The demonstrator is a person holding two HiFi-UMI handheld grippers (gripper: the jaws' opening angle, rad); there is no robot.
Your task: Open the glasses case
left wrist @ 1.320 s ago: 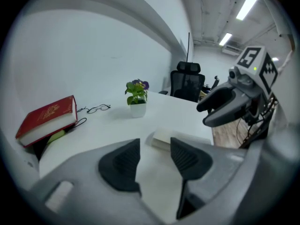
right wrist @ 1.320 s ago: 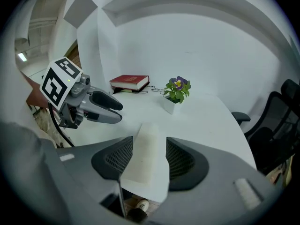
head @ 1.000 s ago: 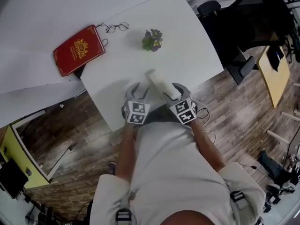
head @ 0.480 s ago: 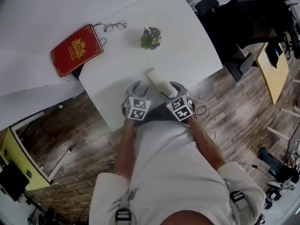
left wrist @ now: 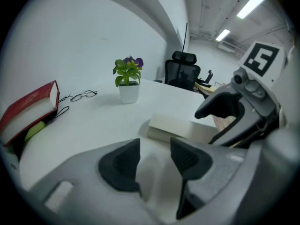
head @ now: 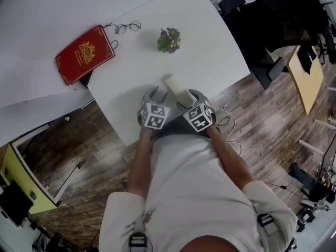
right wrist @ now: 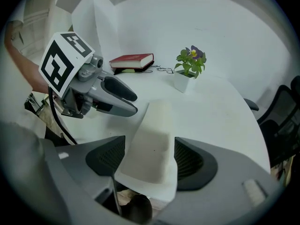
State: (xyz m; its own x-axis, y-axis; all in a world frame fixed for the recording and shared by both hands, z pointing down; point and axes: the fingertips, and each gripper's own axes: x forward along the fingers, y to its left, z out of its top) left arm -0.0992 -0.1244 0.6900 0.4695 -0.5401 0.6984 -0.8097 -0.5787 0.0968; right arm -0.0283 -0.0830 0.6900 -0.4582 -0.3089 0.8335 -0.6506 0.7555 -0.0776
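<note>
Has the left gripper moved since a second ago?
Yes. Against the near edge of the white table, the left gripper has edged farther in, toward the white rectangular glasses case.

White table (head: 210,51) on dark wood-plank floor (head: 68,156), black office chair (head: 283,14) beside it.

The glasses case (head: 172,83) is partly hidden by the right gripper (head: 189,97).

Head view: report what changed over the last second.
Both grippers sank toward the table, closing in on the near end of the glasses case. The right gripper has its jaws opening, with the case between them. The left gripper is open beside it, holding nothing. The case, red book, spectacles and potted plant stayed put.
</note>
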